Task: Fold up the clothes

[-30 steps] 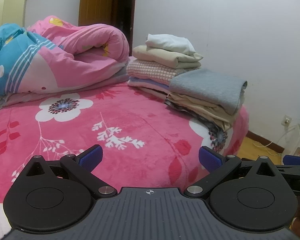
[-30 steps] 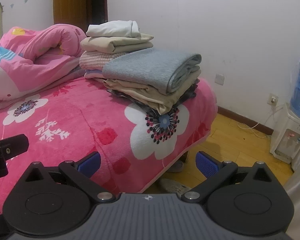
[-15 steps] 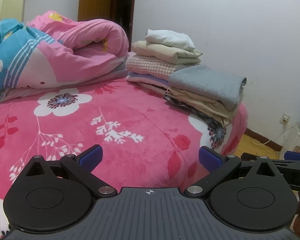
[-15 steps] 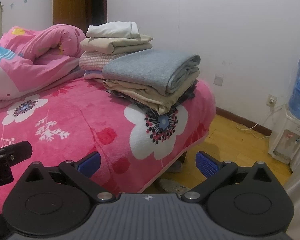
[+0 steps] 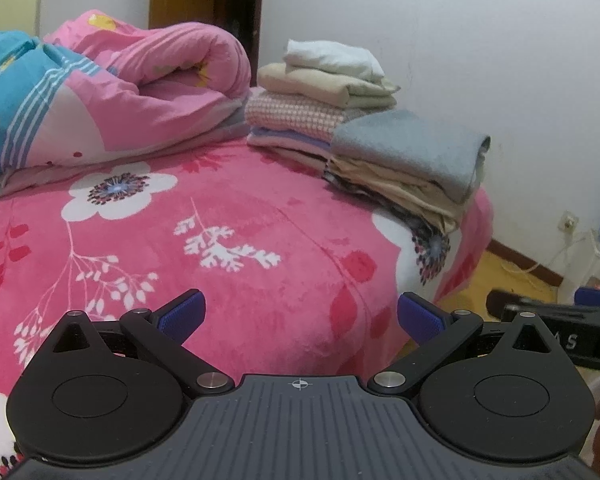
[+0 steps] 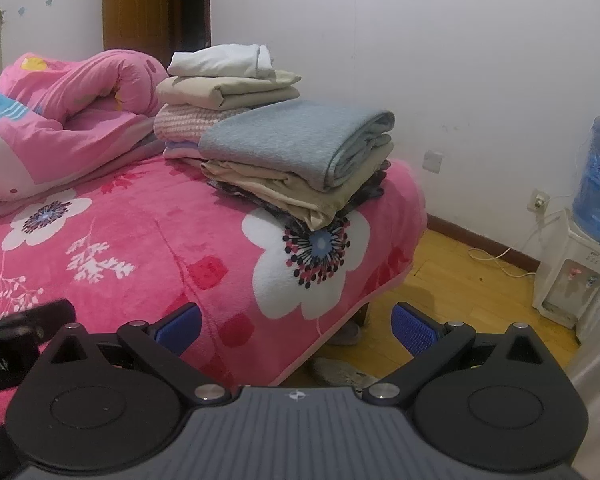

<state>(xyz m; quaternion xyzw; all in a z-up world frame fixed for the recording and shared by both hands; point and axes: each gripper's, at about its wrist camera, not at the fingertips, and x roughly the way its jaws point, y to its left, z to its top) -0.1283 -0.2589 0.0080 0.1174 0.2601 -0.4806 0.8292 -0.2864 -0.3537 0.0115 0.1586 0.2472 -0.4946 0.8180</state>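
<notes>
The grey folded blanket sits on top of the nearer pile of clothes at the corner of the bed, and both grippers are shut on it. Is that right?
Not quite. The grey folded blanket does top the nearer pile at the bed's corner, but neither gripper holds it. The right wrist view shows the right gripper open and empty, well short of the pile; the left wrist view shows the left gripper open too.

My left wrist camera sits low at the near edge of the bed (image 5: 260, 248), looking forward across its pink cover toward the far wall; my right wrist camera sits beside it at the bed's right corner (image 6: 380, 240), facing the same way but angled over the wooden floor (image 6: 452, 280); both views share the folded clothes stack (image 5: 404, 160) (image 6: 296, 148) at the far right edge and the rolled quilt (image 5: 140, 92) (image 6: 80, 112), all at middle distance.
</notes>
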